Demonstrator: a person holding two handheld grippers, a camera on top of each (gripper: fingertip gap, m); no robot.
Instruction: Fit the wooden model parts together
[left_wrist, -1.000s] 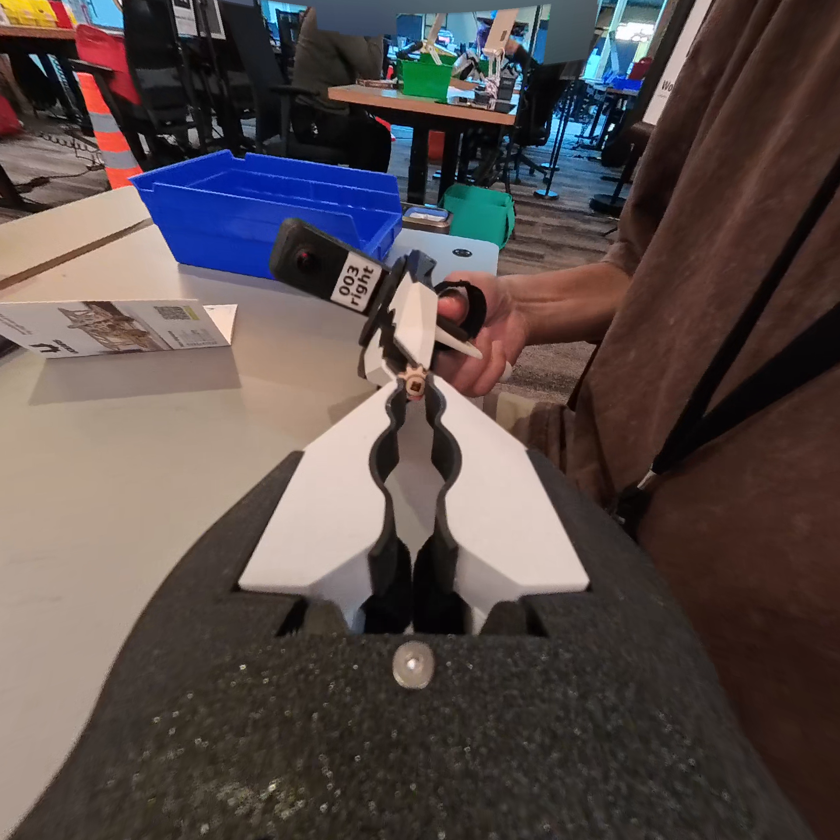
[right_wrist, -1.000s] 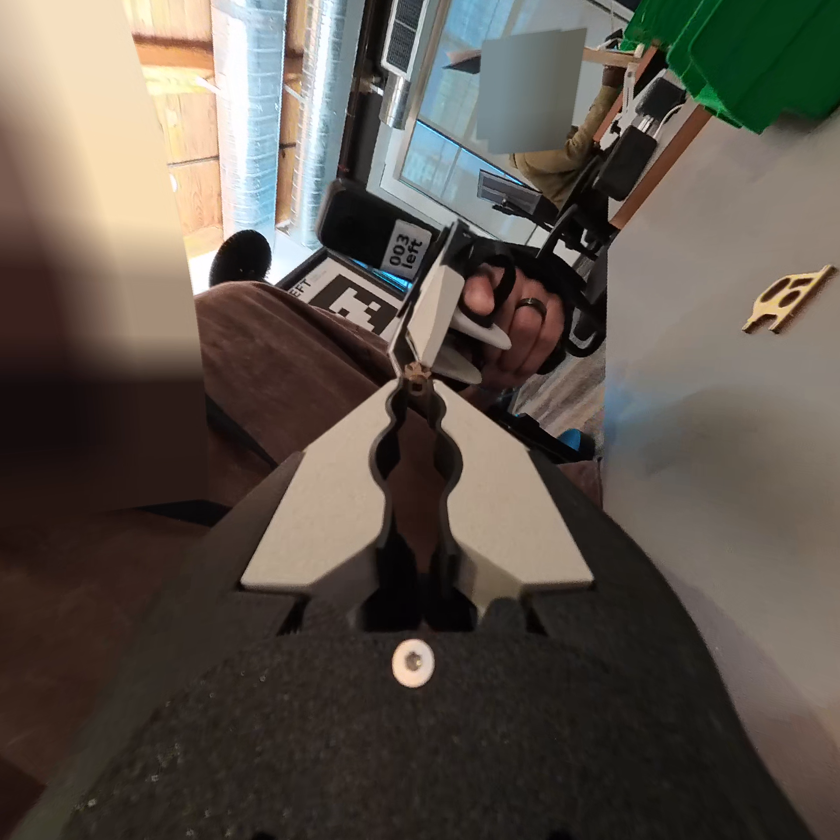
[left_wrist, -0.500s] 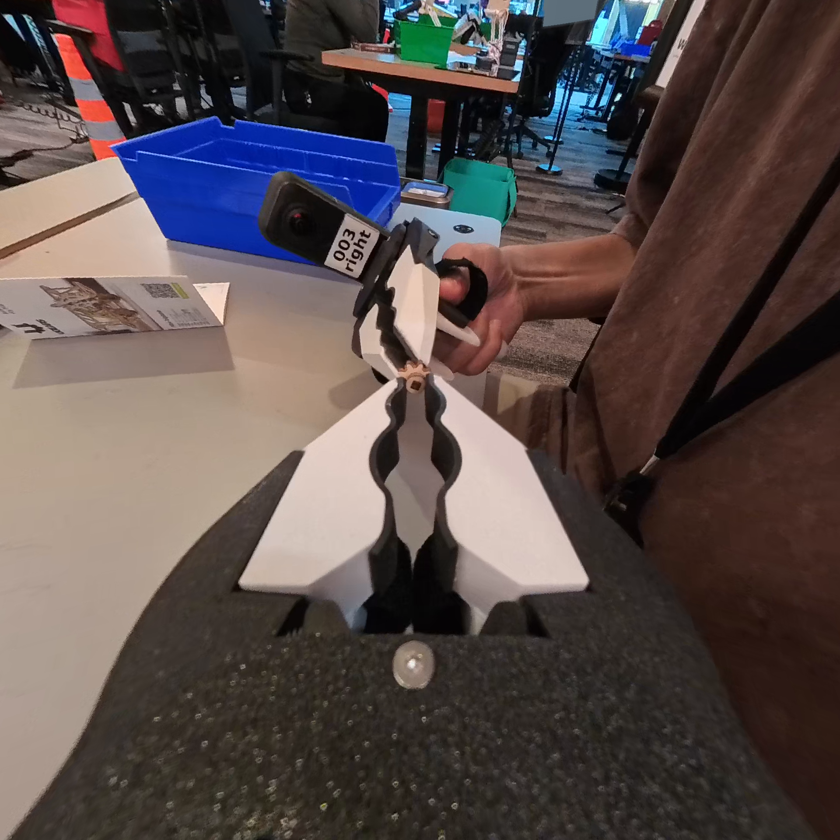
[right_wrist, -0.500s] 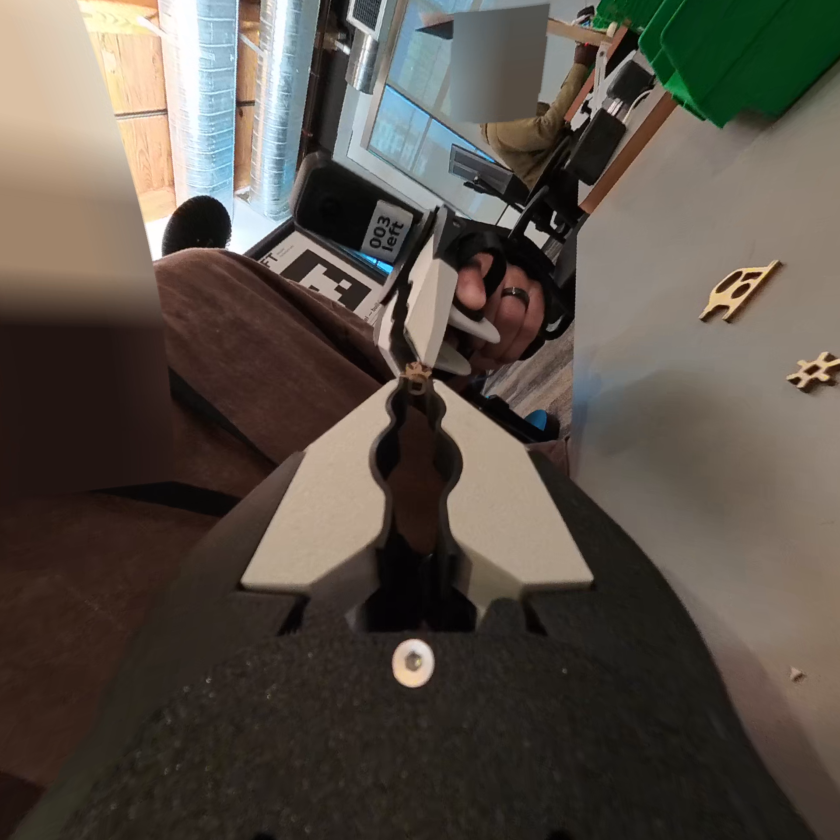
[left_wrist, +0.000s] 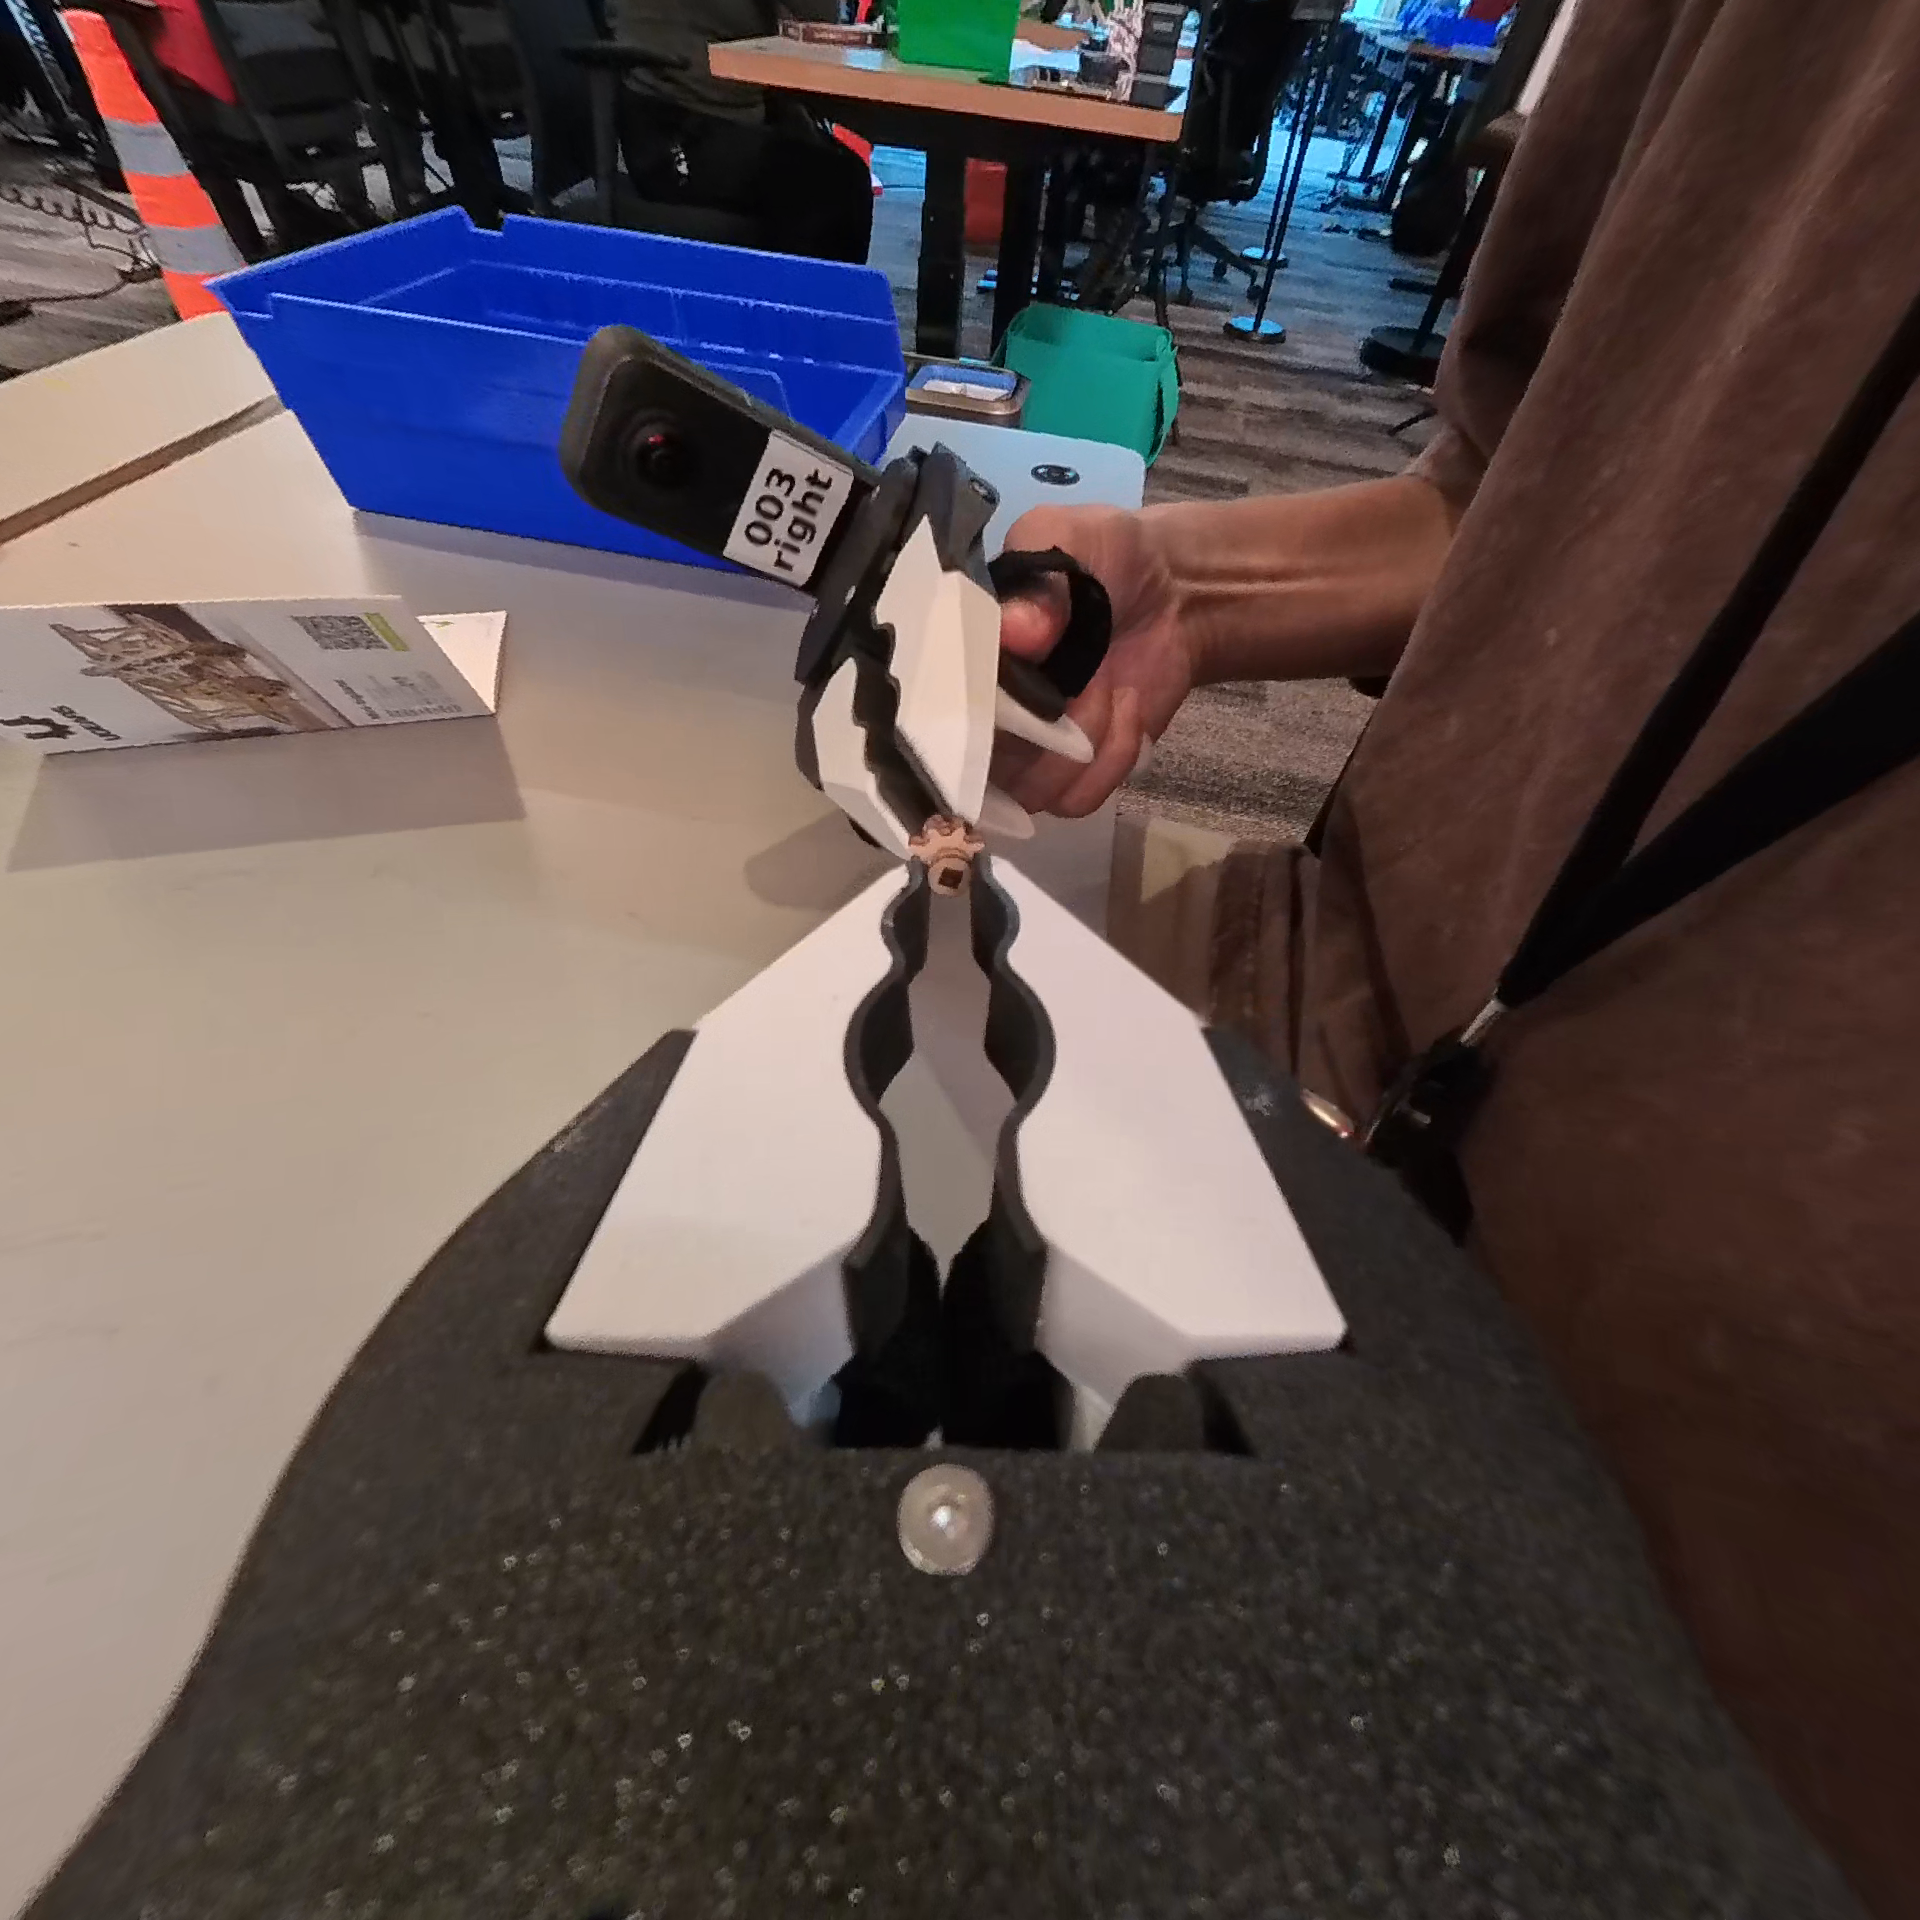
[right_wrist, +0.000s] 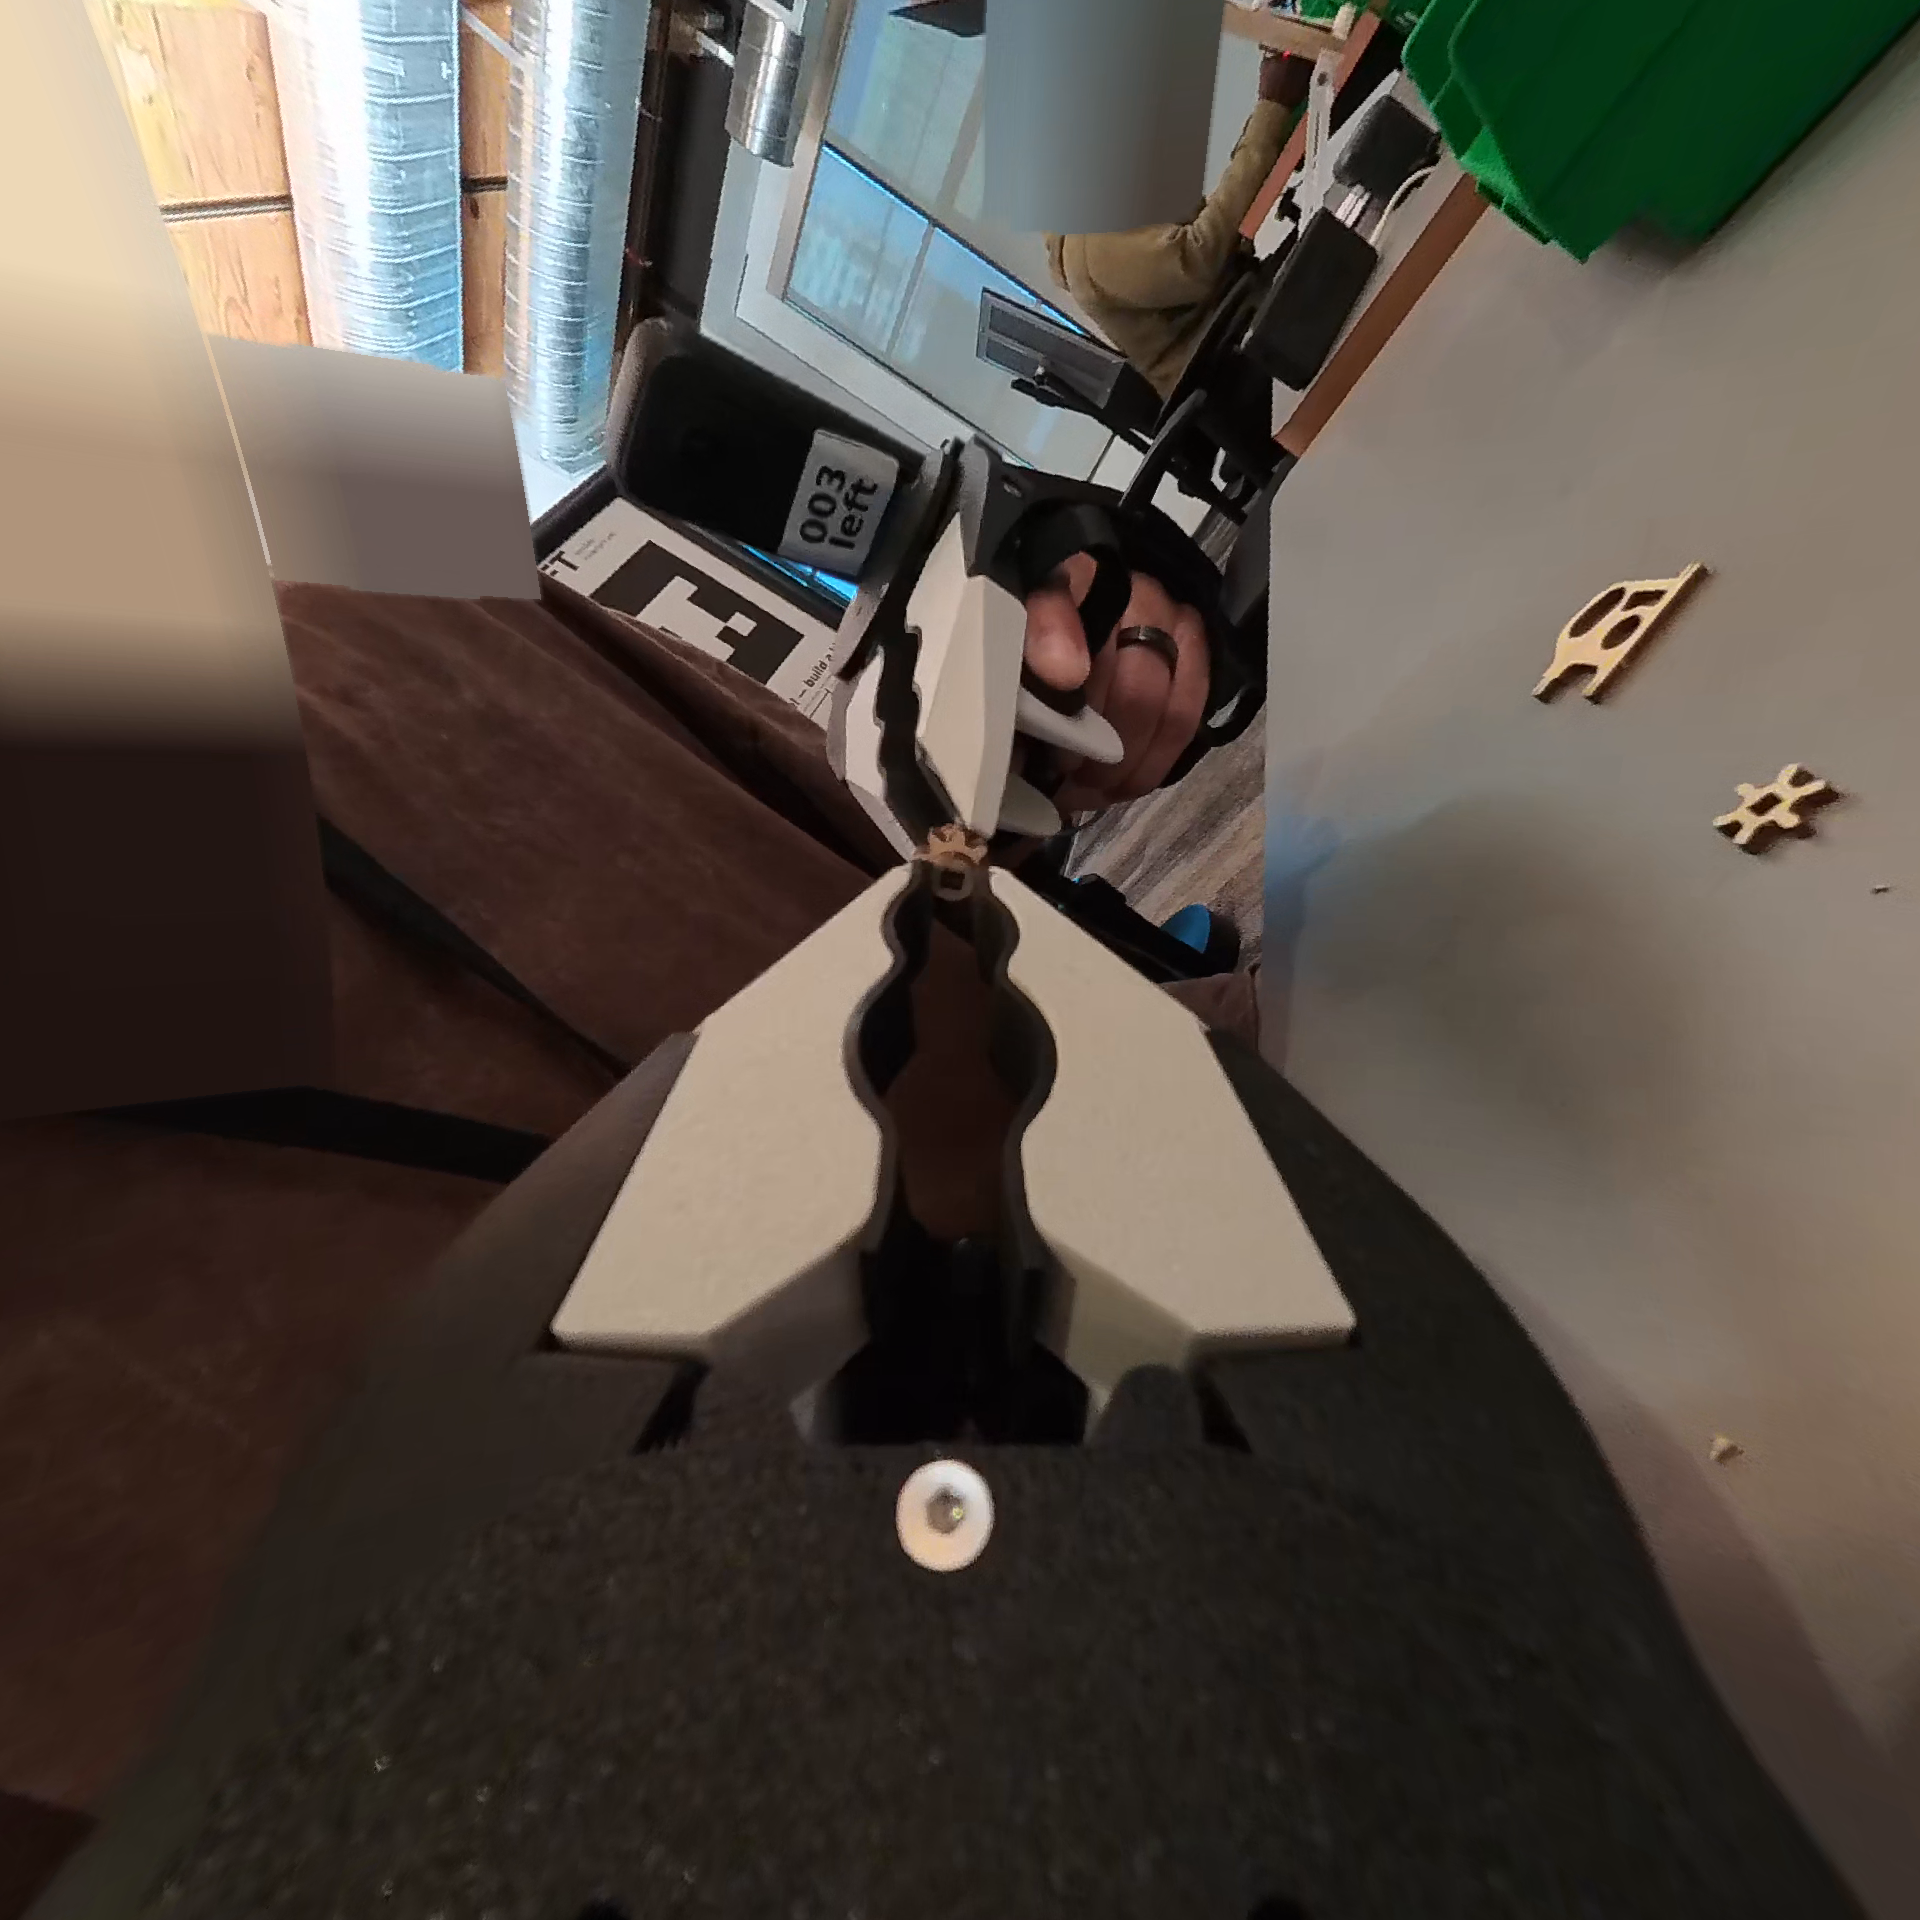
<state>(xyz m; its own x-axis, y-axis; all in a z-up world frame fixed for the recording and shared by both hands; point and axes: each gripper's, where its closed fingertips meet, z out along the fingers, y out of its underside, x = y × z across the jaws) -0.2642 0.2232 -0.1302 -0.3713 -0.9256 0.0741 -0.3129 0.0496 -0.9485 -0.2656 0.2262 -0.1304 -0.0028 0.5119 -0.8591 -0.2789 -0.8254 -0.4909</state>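
Above the smooth grey desk (left_wrist: 312, 987), left tool (left_wrist: 943, 891) and right tool (right_wrist: 948, 881) meet tip to tip, each pinching a tiny toothed wooden gear piece (left_wrist: 943, 844).

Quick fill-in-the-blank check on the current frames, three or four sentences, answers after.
1. The bin behind the right gripper is coloured ____.
2. Both grippers pinch small wooden parts with their ____.
3. In the right wrist view, ____ loose wooden pieces lie on the table.
4. The leaflet lies on the ____.

Answers: blue; fingertips; two; table
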